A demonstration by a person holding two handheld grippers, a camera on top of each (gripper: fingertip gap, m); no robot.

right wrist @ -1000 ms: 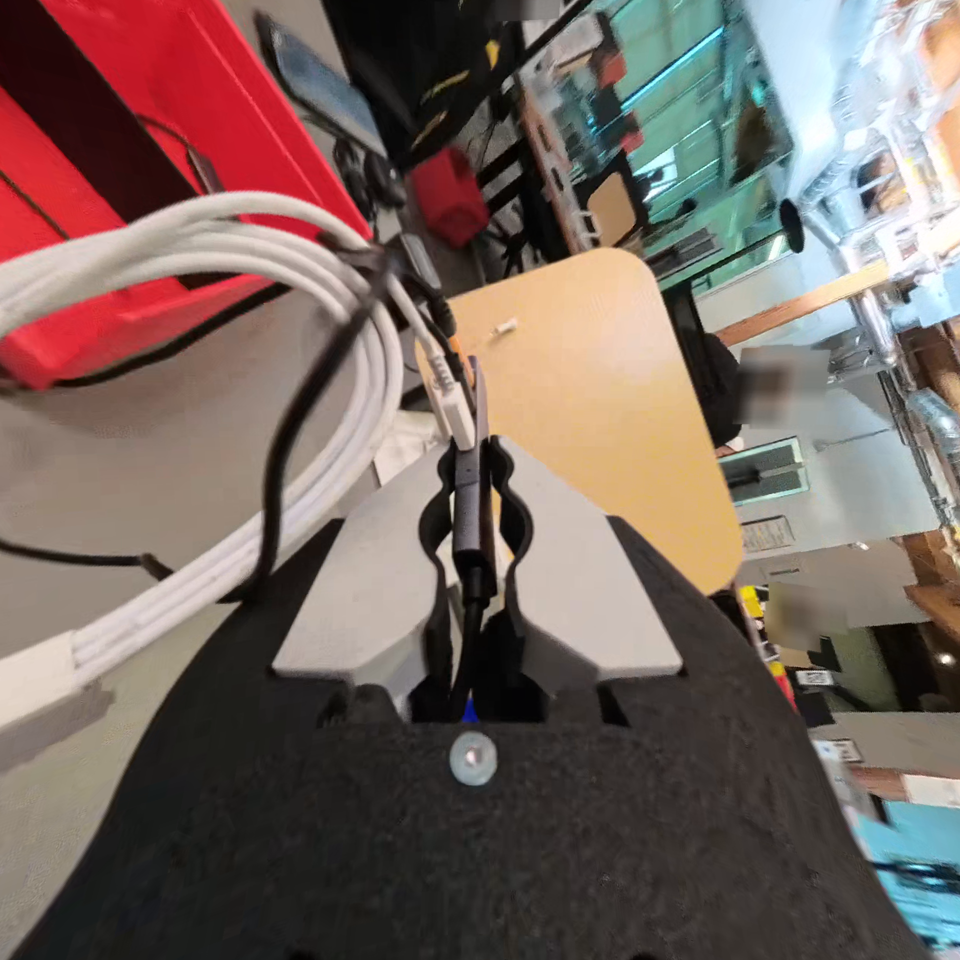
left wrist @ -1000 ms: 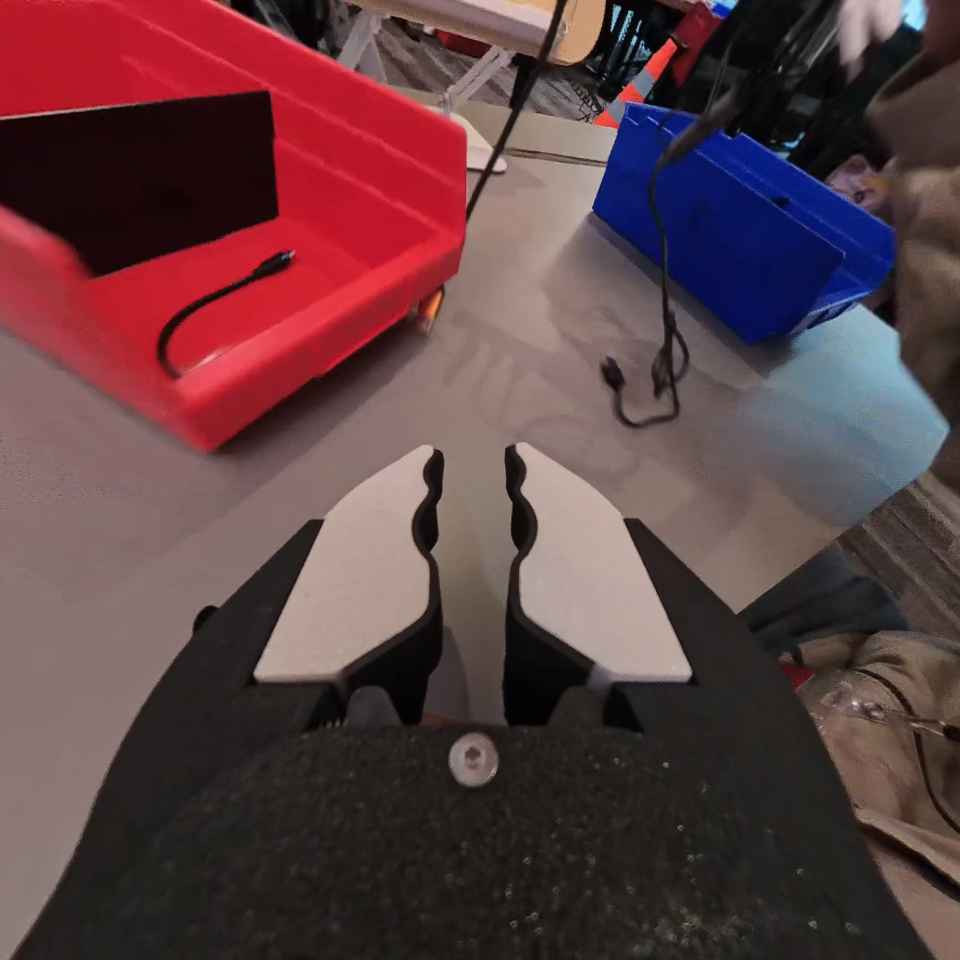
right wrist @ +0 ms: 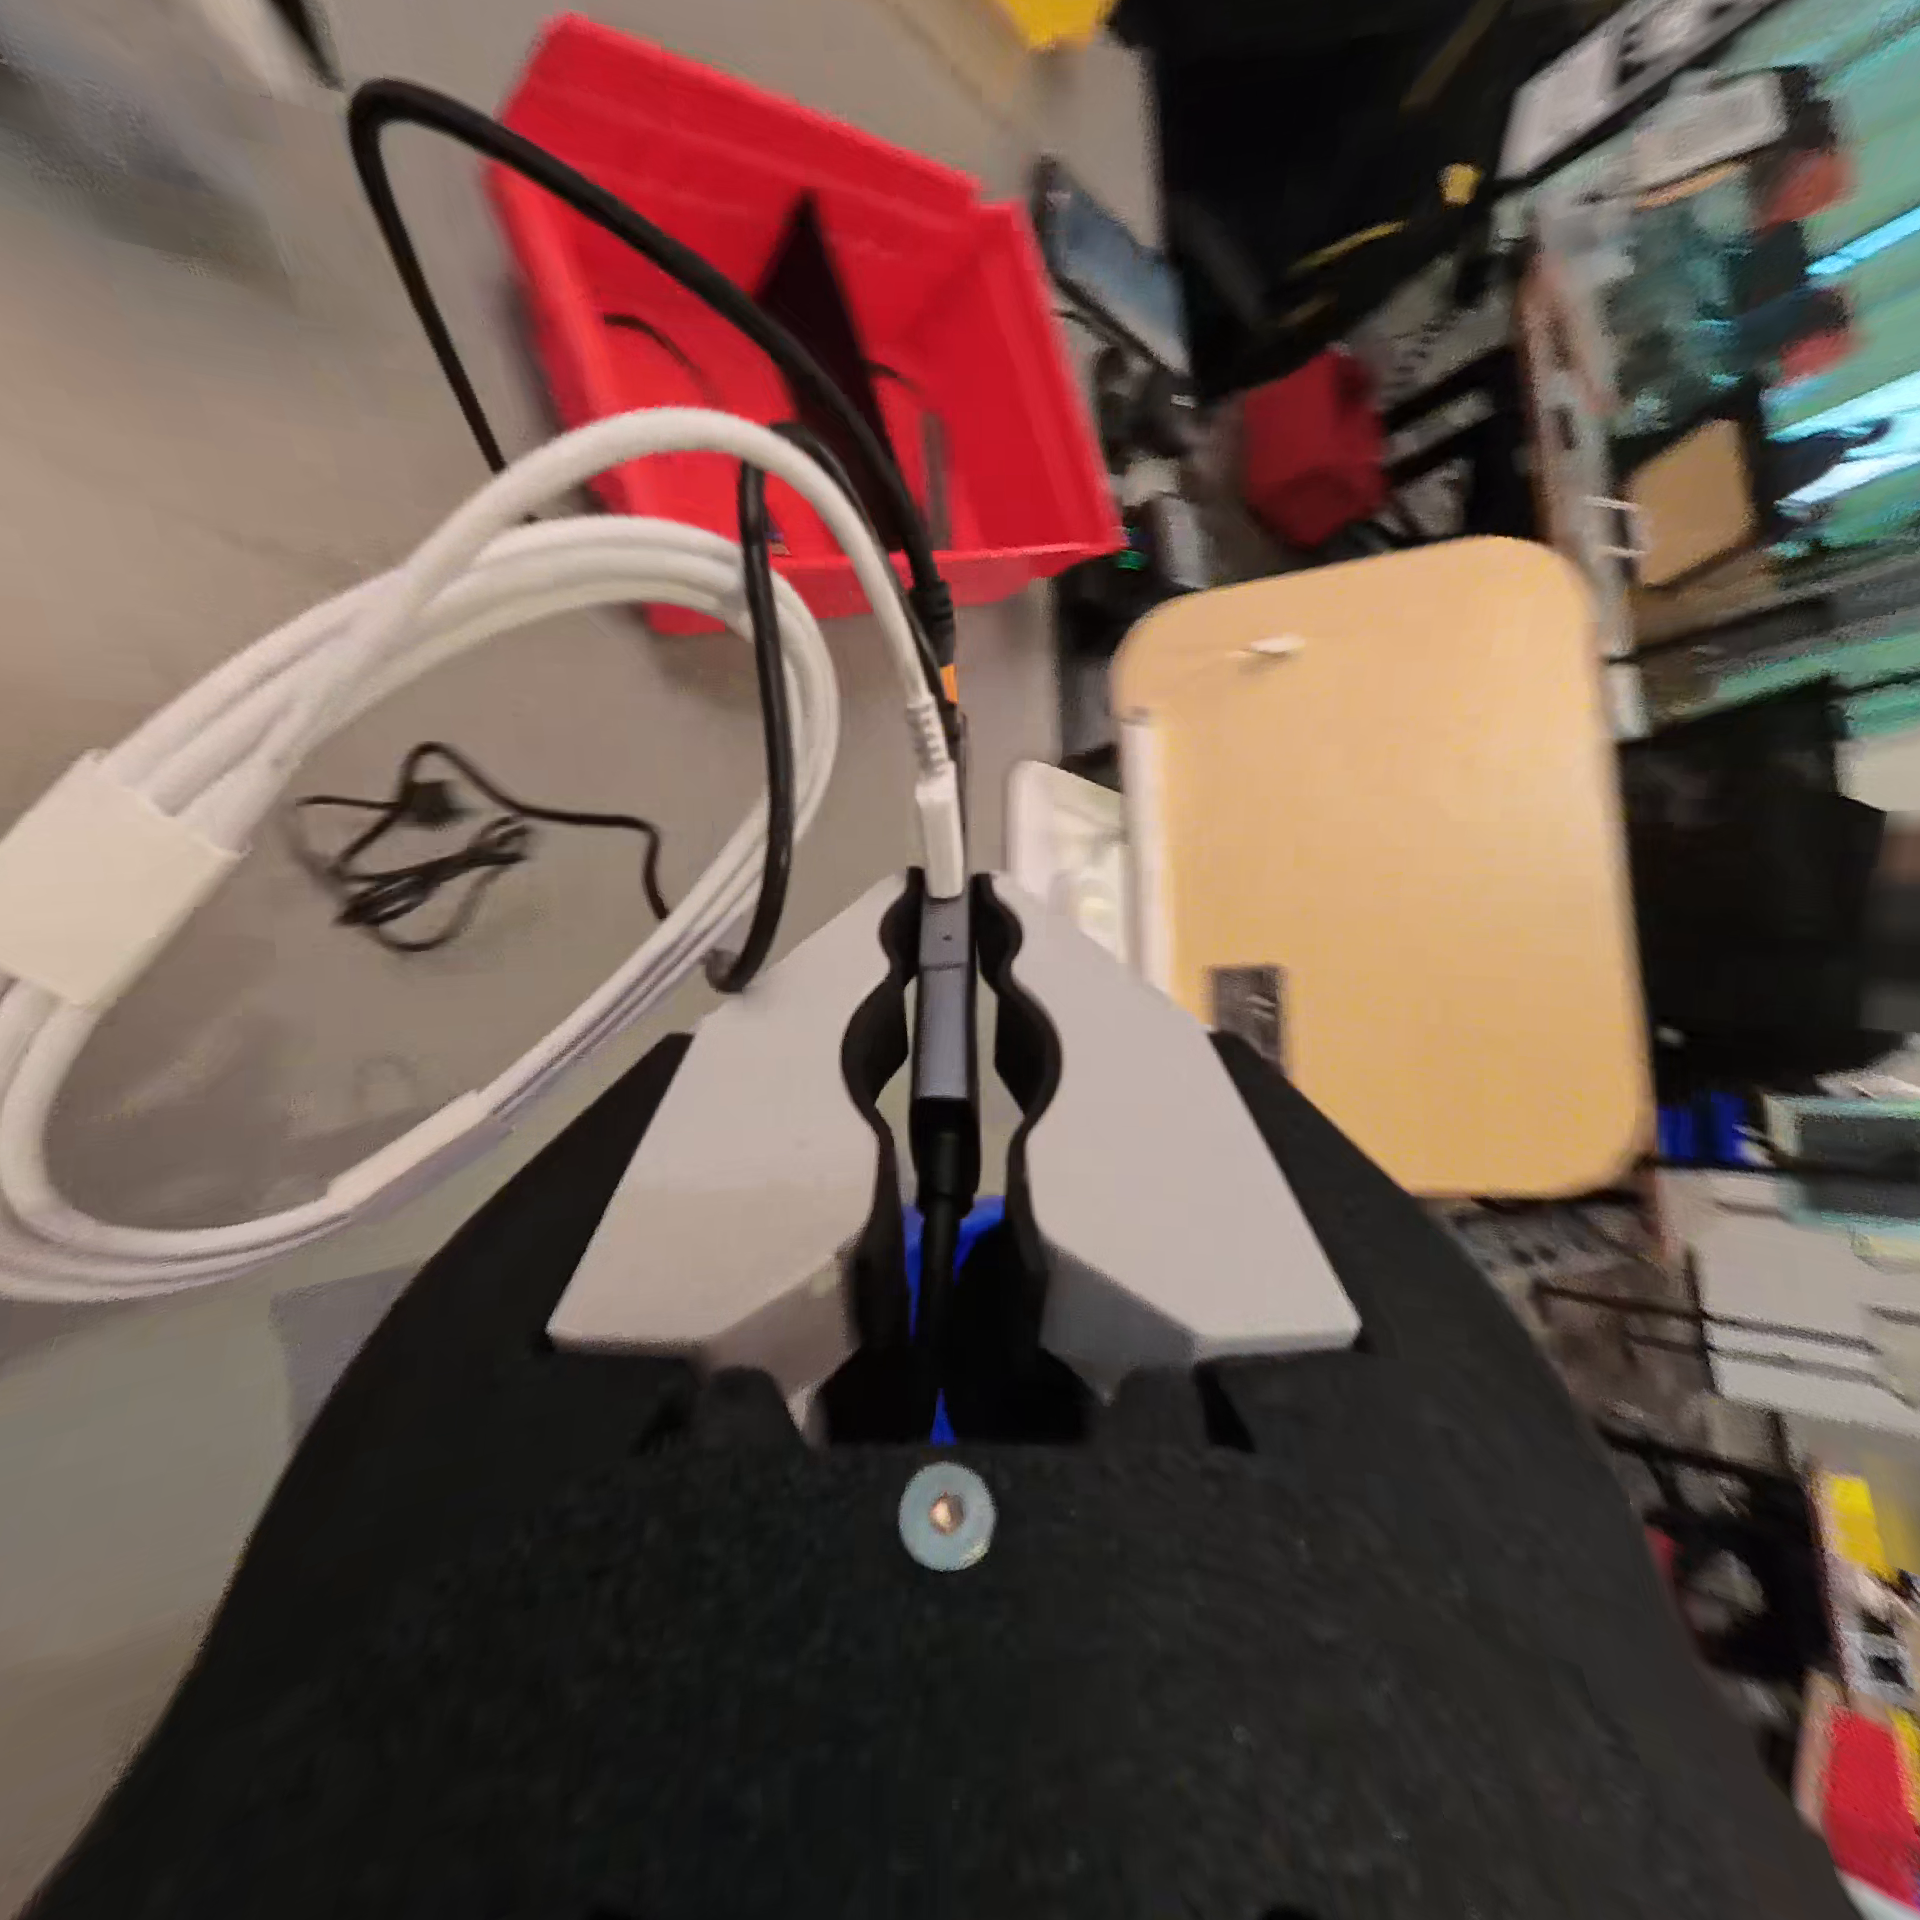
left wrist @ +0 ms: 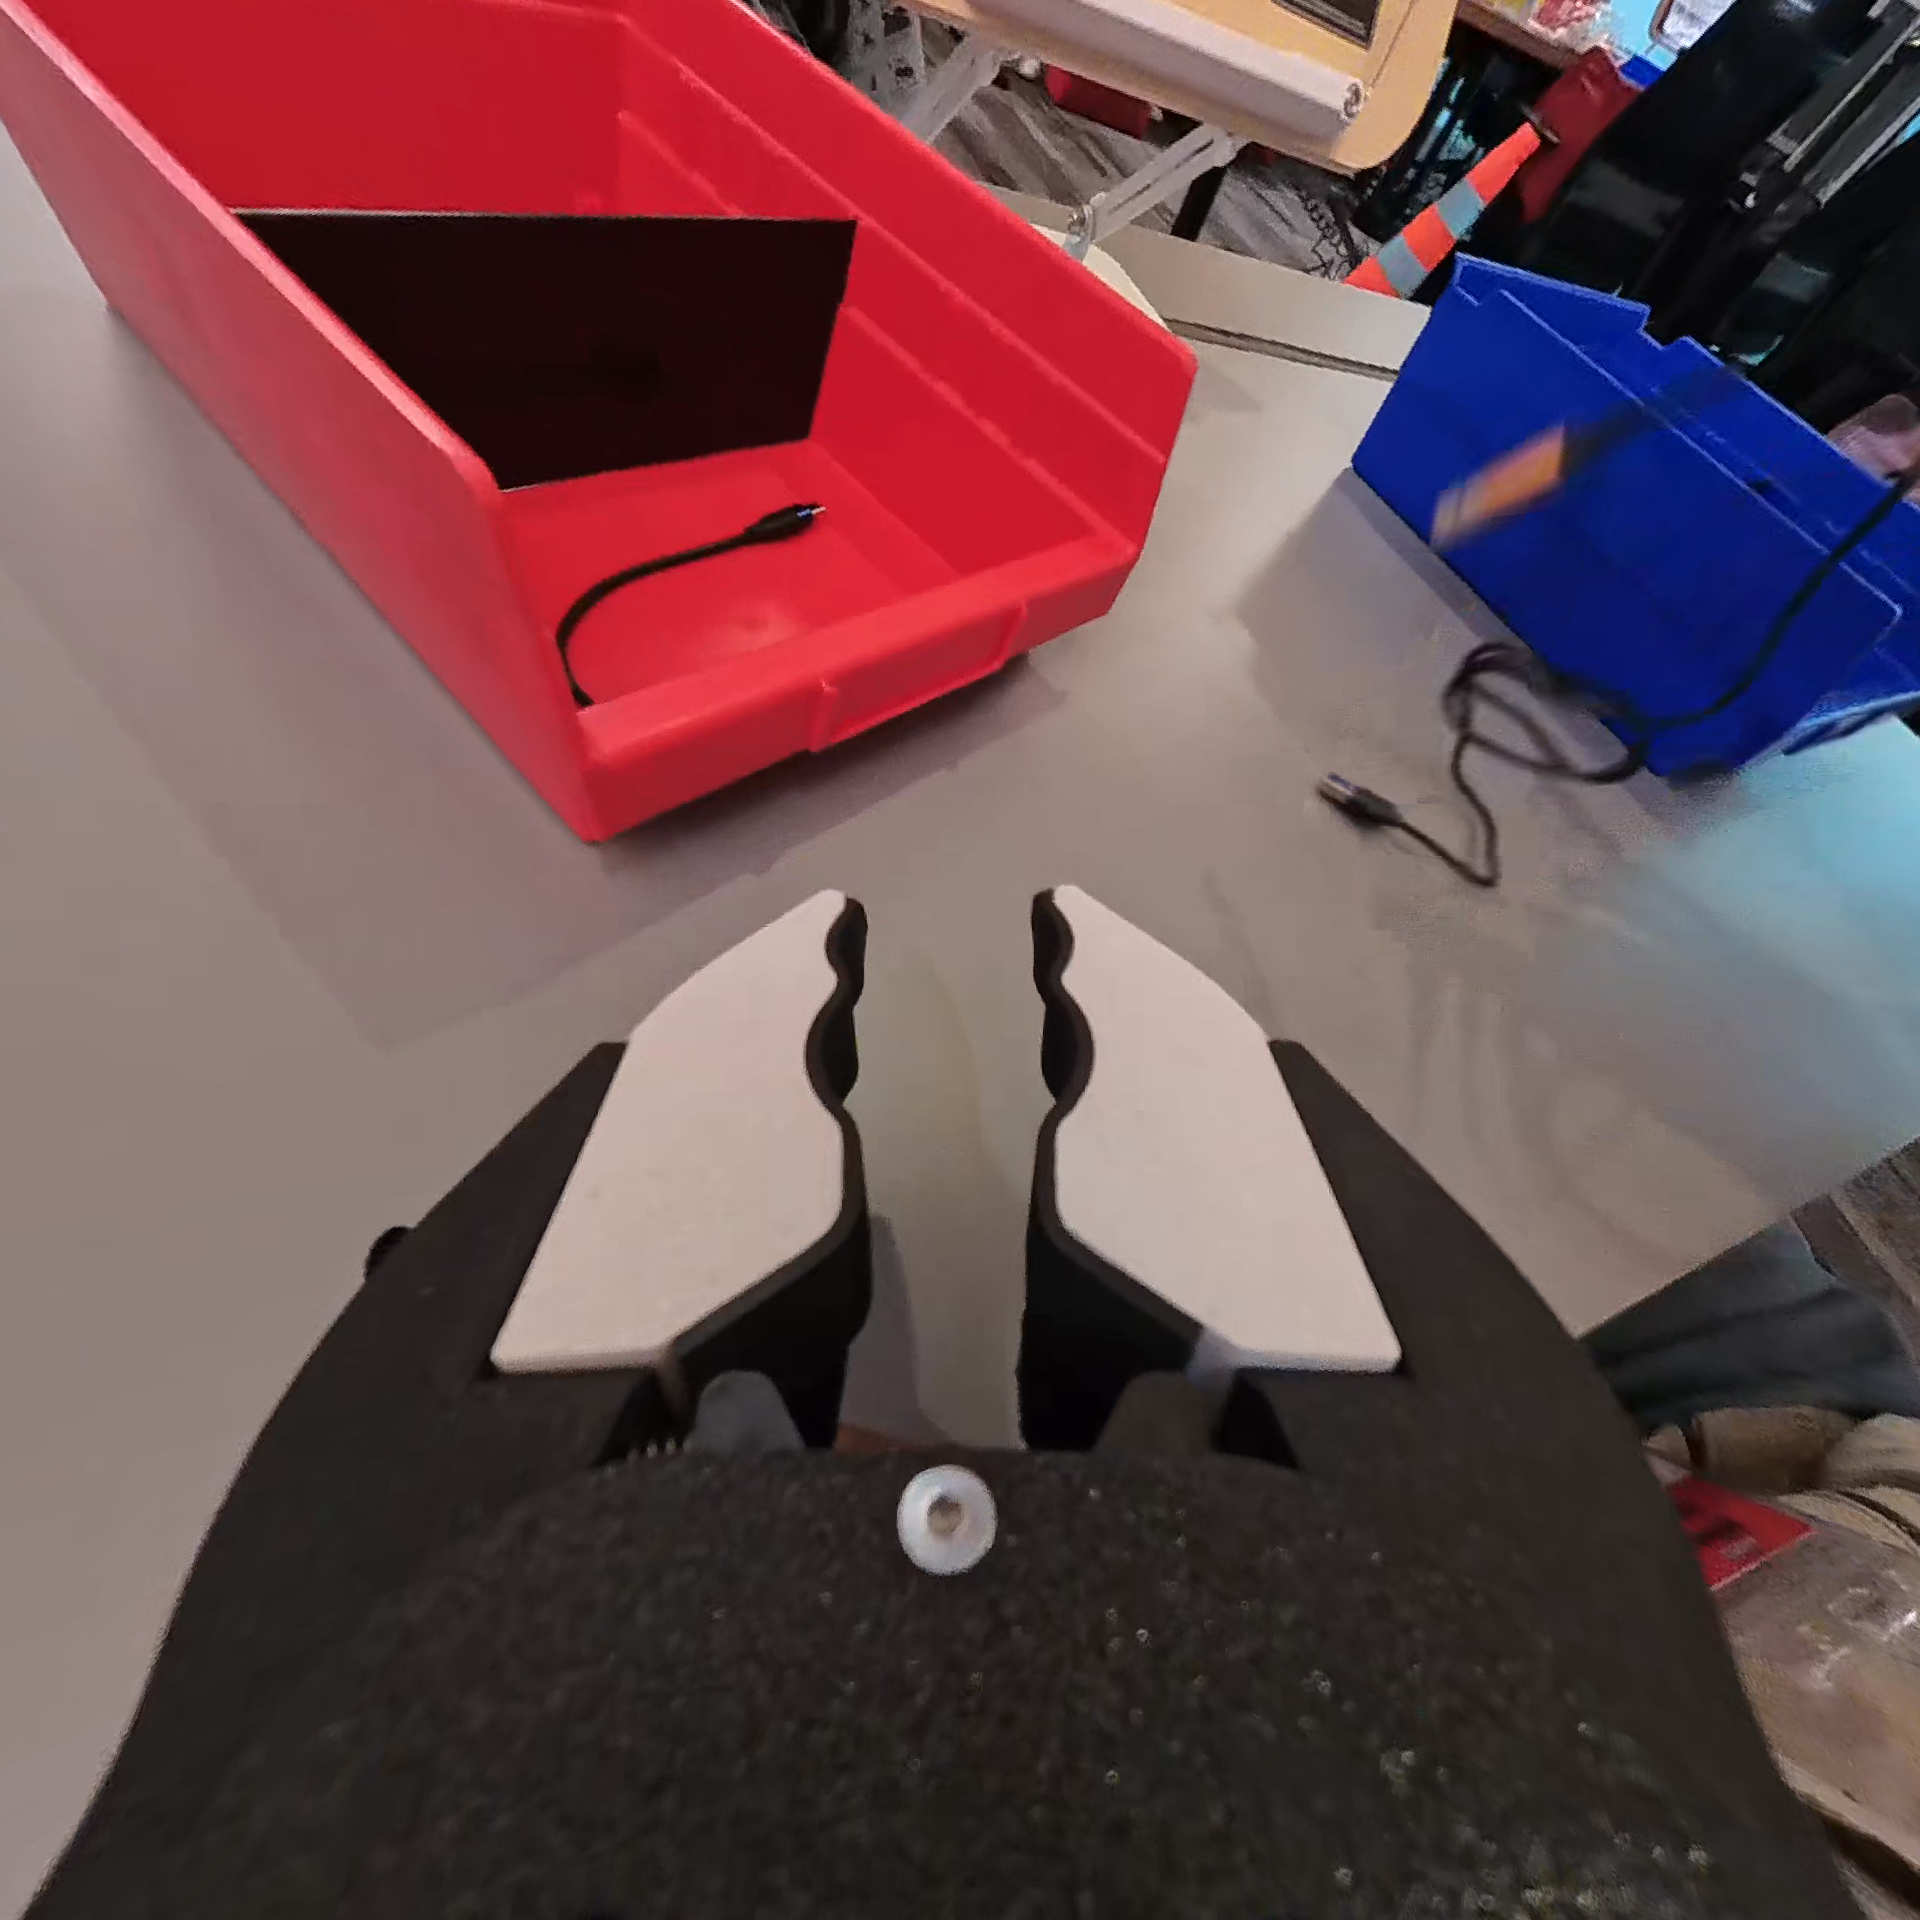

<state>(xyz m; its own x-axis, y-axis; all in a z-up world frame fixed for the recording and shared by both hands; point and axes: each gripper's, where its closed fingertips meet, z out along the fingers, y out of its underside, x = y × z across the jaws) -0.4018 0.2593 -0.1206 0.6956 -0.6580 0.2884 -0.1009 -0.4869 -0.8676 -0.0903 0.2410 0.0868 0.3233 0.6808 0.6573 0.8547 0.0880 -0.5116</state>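
1. Our left gripper [left wrist: 948, 920] hangs empty, jaws parted, over the grey table [left wrist: 260, 935] — near the red bin [left wrist: 935, 436].
2. Our right gripper [right wrist: 945, 894] pinches a grey connector [right wrist: 943, 1023] — white cable bundle [right wrist: 436, 582] dangling from it.

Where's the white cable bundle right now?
Right wrist view, left side: the white cable bundle hangs from the grey connector pinched in the right hand-held gripper.

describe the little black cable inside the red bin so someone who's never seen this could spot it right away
Find the big red plastic bin on the grey table. In its open front compartment, before the black divider panel, lies a short black cable, curved, plug tip pointing right. Unlike the longer black cable by the blue bin, it lies alone inside.
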